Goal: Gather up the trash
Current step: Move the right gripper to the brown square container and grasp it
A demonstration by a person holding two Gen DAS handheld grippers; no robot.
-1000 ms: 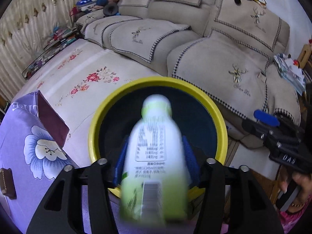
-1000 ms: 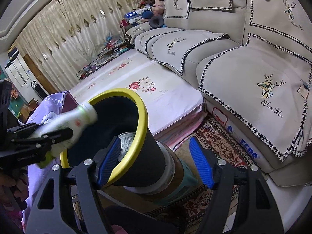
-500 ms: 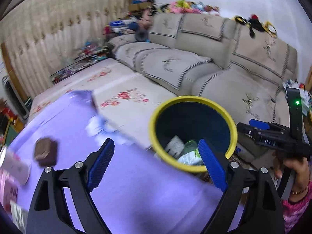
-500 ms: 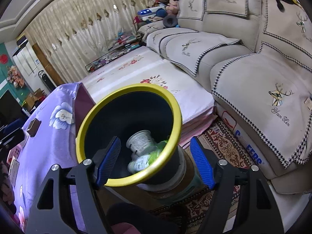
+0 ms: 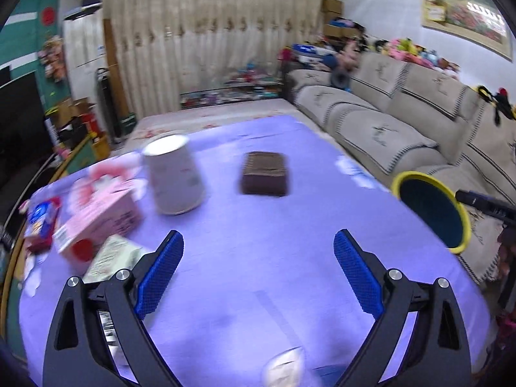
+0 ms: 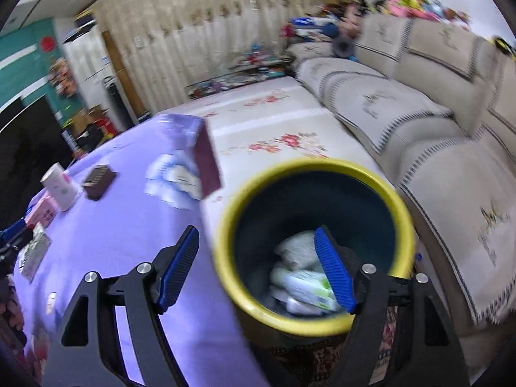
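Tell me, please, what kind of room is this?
Most likely a home living room: a long beige sofa lines one wall, full-length curtains hang at the far end, and a table under a purple cloth holds household clutter beside a yellow-rimmed trash bin.

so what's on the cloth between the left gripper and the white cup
Nothing: in the left wrist view only bare purple tablecloth lies between the open left gripper and the white cup.

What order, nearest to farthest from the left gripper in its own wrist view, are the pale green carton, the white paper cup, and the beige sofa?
From the left gripper:
1. Pale green carton, just beside its left finger.
2. White paper cup, upside down, farther out on the purple tablecloth, left of centre.
3. Beige sofa, beyond the table on the right.
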